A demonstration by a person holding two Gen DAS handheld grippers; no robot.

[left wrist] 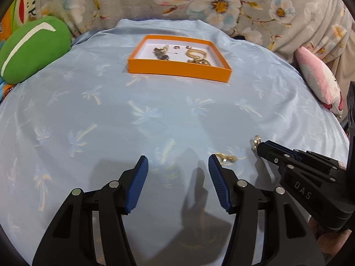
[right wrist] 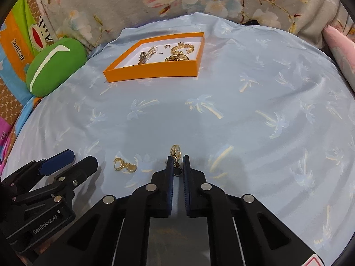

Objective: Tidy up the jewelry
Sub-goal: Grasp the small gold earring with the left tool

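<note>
Left to right, with the shallow orange cardboard tray [right wrist: 153, 72] as landmark. Left gripper [left wrist: 178, 166], black with blue ribbed pads: jaws spread, nothing between them, well short of the tray. Just beside its right pad lies a small gold hoop earring with a round disc charm [right wrist: 124, 165], loose on the pale blue palm-print cloth [right wrist: 255, 115], well on the near side of the tray. Right gripper [right wrist: 177, 161]: jaws nearly together, pinching the dark lower drop of a second gold hoop earring [right wrist: 175, 151], hoop protruding past the tips; also well short of the tray. Handling, as judged: earrings very light, rigid, smooth metal, prone to slip or swing; best pinched across the drop or clasp, gently. The tray already holds gold chain bracelets [right wrist: 183, 48], rings and pearl pieces.
</note>
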